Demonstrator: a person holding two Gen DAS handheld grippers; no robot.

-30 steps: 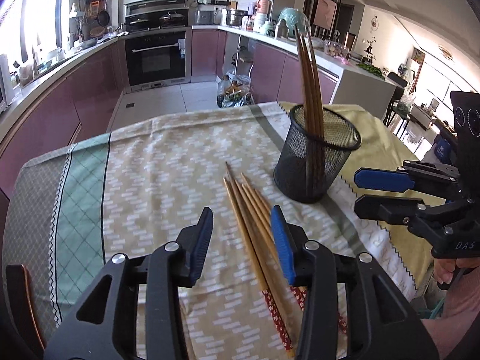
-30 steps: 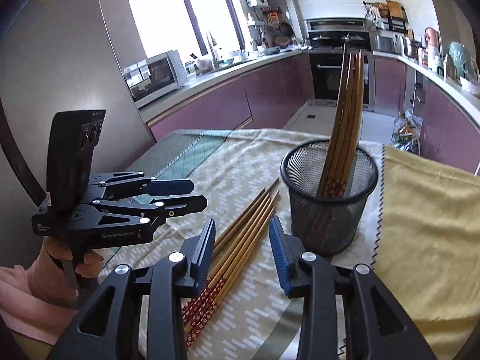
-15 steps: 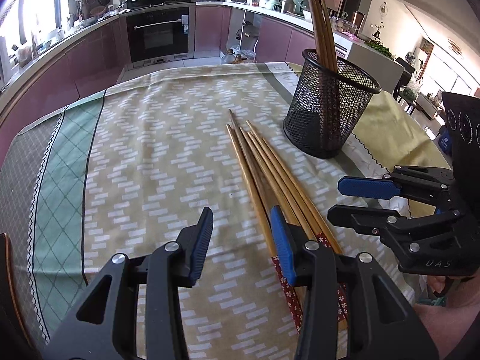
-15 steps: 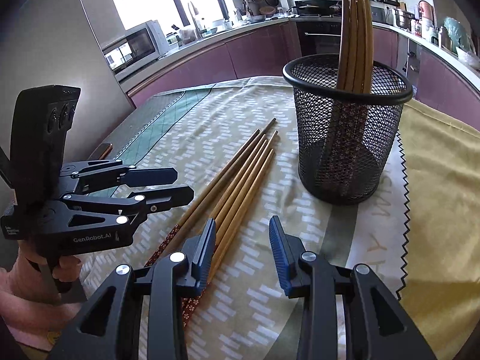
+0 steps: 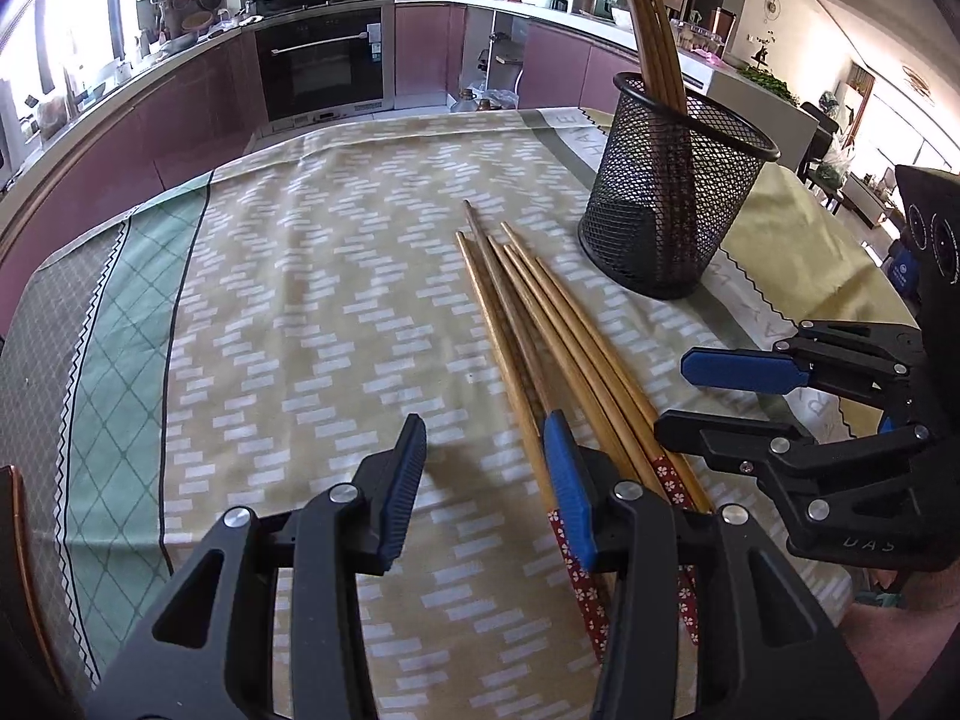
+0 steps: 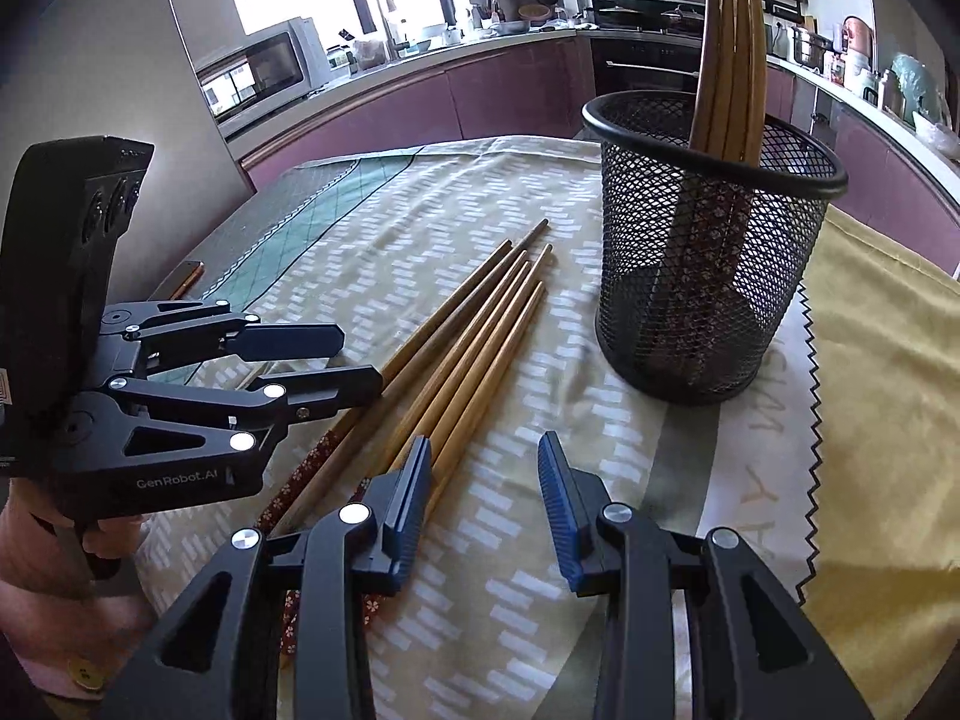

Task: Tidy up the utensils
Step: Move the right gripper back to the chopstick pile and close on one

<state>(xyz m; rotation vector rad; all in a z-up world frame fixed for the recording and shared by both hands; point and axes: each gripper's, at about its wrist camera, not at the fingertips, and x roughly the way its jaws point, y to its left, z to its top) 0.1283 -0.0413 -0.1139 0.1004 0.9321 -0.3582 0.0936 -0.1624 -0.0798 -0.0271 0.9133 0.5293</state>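
On the cloth-covered surface (image 5: pixel 336 312), seen from the left wrist, a bundle of loose chopsticks (image 5: pixel 540 324) lies side by side, tips pointing toward the kitchen, patterned red ends nearest the camera. The left hand-held gripper (image 5: pixel 483 480) hangs just above them, spread apart and holding nothing, its right finger over the bundle's near end. To the right, the right hand-held gripper (image 5: pixel 720 396) comes in sideways, also spread and empty. Beyond the bundle stands a black mesh cup (image 5: pixel 672 198), upright, with several chopsticks (image 5: pixel 651 30) standing in it, leaning toward its far rim. This view alone shows the oven (image 5: pixel 327 66) head-on.

From the right wrist, the loose chopsticks (image 6: pixel 474 336) run diagonally, just left of the mesh cup (image 6: pixel 708 252) but not touching it. The right hand-held gripper (image 6: pixel 483 501) is released, its left finger beside the bundle. The left hand-held gripper (image 6: pixel 336 363) reaches in from the left, parted over the sticks. Only here do a microwave (image 6: pixel 258 75) and the yellow cloth (image 6: pixel 882 372) beside the cup show, and the patterned ends of the standing chopsticks (image 6: pixel 729 54) are visible through the mesh.
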